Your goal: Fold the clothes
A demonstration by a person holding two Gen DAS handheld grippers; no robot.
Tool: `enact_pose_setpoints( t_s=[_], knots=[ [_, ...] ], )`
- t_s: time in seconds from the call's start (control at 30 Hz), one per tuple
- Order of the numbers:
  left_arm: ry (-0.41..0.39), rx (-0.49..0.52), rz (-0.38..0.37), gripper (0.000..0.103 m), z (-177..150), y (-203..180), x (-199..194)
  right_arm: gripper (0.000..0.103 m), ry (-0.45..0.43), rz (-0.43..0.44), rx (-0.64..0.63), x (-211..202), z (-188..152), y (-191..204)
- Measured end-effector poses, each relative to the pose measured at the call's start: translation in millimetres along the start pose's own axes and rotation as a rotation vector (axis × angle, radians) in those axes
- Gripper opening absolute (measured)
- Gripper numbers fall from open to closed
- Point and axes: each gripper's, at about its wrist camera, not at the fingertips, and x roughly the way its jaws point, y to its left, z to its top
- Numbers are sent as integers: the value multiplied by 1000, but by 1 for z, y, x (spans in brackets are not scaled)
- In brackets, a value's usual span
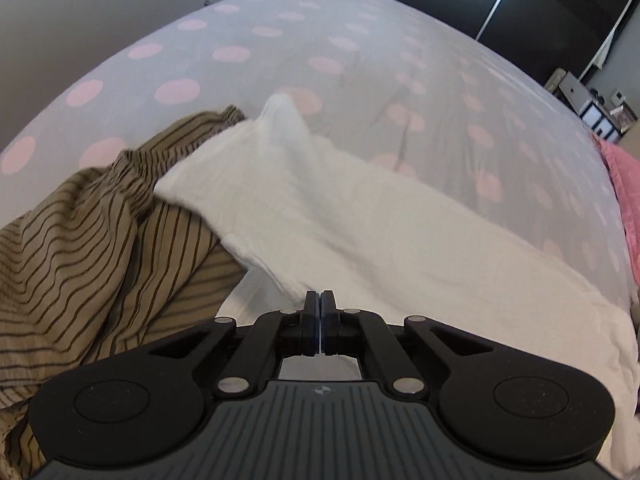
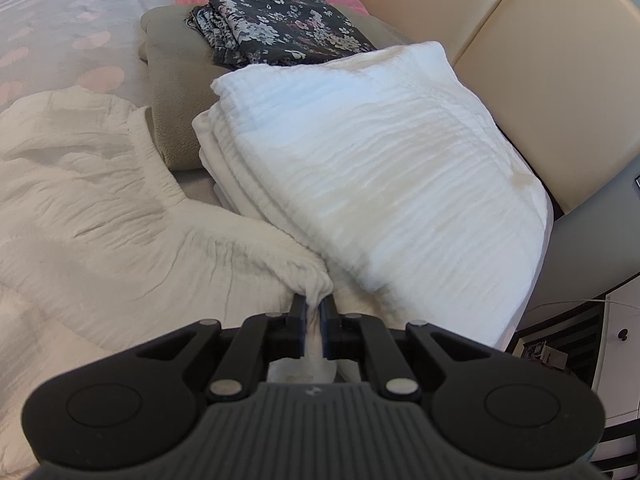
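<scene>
The left tool (image 1: 321, 300) has its two fingers pressed tight together, and they seem to pinch a thin edge of the white garment (image 1: 320, 208), which stretches out in front of it on the dotted bed (image 1: 200, 40), with a striped brown garment (image 1: 88, 232) to its left. The right tool (image 2: 314, 306) is clamped on a bunched corner of the same white cloth. I think both should lift together and keep the edge pulled straight, clear of the folded white pile (image 2: 380, 160) just right of it.

Both views are softly and evenly lit, with only faint shadows cast. Straight lines are bent strongly toward the edges. The white cloth (image 1: 320, 208) is smeared by motion blur; the folded towel (image 2: 384, 168) is rendered sharper.
</scene>
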Motion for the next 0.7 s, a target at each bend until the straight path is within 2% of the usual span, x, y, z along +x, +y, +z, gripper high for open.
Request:
enact_pose_setpoints(
  t_s=[0.1, 0.23, 0.3, 0.37, 0.43, 0.7],
  knots=[
    [-28, -7, 4, 0, 11, -6, 6, 8, 5, -6, 1, 3, 0, 0],
    [-2, 32, 32, 0, 20, -17, 21, 8, 10, -10, -4, 6, -1, 1],
    [9, 43, 36, 6, 21, -20, 26, 8, 12, -11, -5, 8, -1, 1],
    [7, 45, 40, 19, 20, -22, 26, 8, 16, -11, -5, 9, -1, 2],
    [10, 60, 37, 19, 20, -24, 25, 8, 20, -11, -6, 11, 0, 3],
    [-16, 346, 71, 19, -8, -42, 6, 8, 26, -7, -13, 12, 0, 6]
  ],
)
